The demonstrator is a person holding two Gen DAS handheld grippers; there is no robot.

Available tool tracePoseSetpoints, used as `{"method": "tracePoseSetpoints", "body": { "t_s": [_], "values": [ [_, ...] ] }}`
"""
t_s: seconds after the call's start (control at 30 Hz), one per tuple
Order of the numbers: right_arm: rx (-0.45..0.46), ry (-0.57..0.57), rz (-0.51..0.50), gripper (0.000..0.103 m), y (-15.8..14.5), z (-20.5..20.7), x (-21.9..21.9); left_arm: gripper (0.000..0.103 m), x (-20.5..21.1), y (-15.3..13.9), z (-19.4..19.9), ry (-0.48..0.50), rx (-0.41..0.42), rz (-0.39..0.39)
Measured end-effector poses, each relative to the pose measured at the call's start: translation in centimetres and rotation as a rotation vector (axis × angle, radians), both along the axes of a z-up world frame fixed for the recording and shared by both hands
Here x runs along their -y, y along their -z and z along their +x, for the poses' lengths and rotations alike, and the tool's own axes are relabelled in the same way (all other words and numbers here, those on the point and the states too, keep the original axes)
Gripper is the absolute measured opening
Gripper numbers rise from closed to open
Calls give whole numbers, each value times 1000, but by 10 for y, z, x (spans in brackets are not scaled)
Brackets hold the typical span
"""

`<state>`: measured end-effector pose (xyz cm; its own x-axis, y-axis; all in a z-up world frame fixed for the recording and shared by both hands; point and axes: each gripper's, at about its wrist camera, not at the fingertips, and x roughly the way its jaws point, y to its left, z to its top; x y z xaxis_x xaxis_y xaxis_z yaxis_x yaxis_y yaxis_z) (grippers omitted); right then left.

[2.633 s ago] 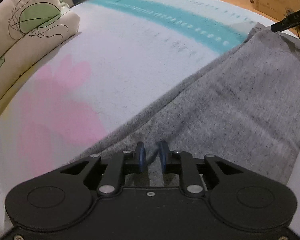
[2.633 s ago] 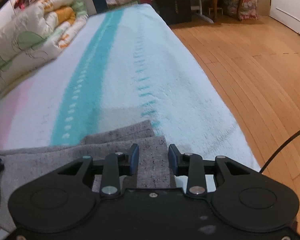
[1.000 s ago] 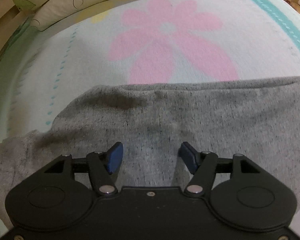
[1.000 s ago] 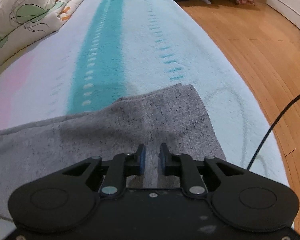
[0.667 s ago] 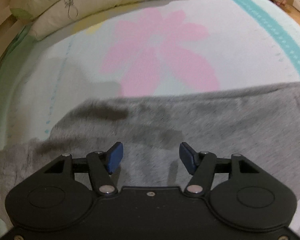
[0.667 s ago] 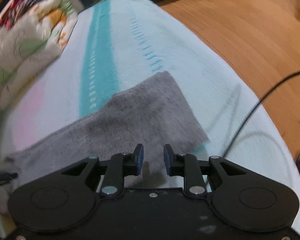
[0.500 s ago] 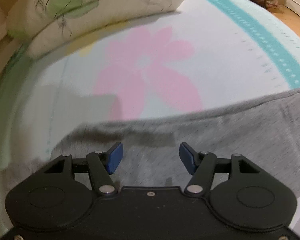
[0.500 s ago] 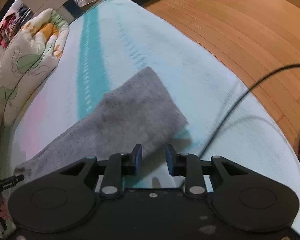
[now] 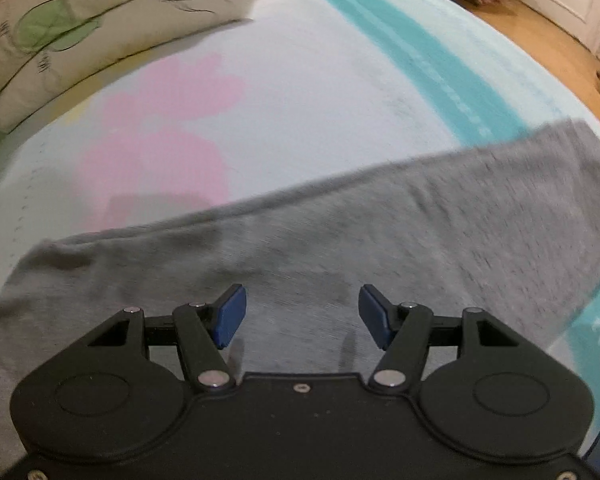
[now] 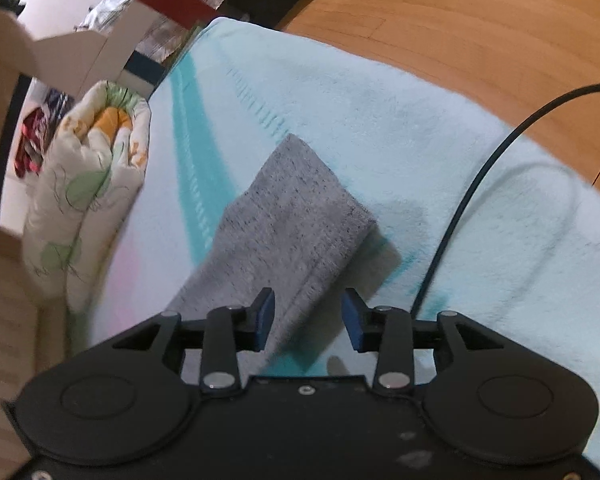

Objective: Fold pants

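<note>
The grey pants (image 9: 340,236) lie flat as a long folded strip across the bed, from lower left to the right edge in the left wrist view. My left gripper (image 9: 300,318) is open and empty, raised just above the pants' middle. In the right wrist view the pants' leg end (image 10: 296,216) lies on the light blue blanket. My right gripper (image 10: 308,318) is open and empty above that end's near edge.
The bed blanket (image 9: 300,80) has a pink flower and a teal stripe. A folded floral quilt (image 9: 80,28) lies at the far left, also in the right wrist view (image 10: 88,184). A black cable (image 10: 472,200) runs over the bed edge. Wooden floor (image 10: 460,20) lies beyond.
My right gripper opened and let go of the pants' end, then lifted back. My left gripper stayed open and rose away from the pants. The pants now lie flat.
</note>
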<state>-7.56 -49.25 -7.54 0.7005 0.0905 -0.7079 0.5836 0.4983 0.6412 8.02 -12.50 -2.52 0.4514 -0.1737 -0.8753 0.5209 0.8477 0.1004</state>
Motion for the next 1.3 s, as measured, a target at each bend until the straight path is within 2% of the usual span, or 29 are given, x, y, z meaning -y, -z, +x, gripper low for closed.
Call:
{"method": "tracePoseSetpoints", "body": {
  "t_s": [0.13, 0.2, 0.4, 0.63, 0.67, 0.7, 0.73, 0.77, 0.9, 1.0, 1.1, 1.2, 1.3],
  "values": [
    [-23, -4, 9, 43, 18, 13, 2, 66, 16, 16, -10, 32, -29, 29],
    [-5, 5, 23, 43, 27, 18, 4, 66, 18, 23, -11, 26, -46, 34],
    [71, 50, 59, 43, 35, 43, 15, 69, 13, 25, -9, -14, -52, -4],
    [115, 91, 29, 43, 36, 71, 23, 71, 3, 27, -8, -35, -70, -41],
    [118, 97, 9, 43, 35, 76, 23, 71, 3, 27, -8, -38, -72, -43],
    [108, 97, -17, 38, 33, 79, 23, 71, 3, 26, -8, -43, -77, -46],
    [87, 83, -49, 18, 30, 83, 22, 69, 3, 25, -7, -51, -86, -52],
    [67, 50, -98, 15, 25, 89, 18, 67, 1, 22, -6, -63, -102, -67],
    [57, -19, -204, 15, 4, 91, 8, 67, 2, 9, 2, -92, -158, -157],
    [77, -40, -223, 15, -10, 91, 4, 67, 18, 0, 11, -88, -139, -172],
    [90, -55, -229, 15, -22, 92, 1, 67, 39, -5, 25, -89, -106, -171],
    [99, -74, -246, 15, -32, 90, -5, 67, 56, 0, 42, -109, -115, -158],
    [103, -84, -250, 15, -41, 90, -9, 68, 69, 18, 52, -118, -84, -74]
  ]
}}
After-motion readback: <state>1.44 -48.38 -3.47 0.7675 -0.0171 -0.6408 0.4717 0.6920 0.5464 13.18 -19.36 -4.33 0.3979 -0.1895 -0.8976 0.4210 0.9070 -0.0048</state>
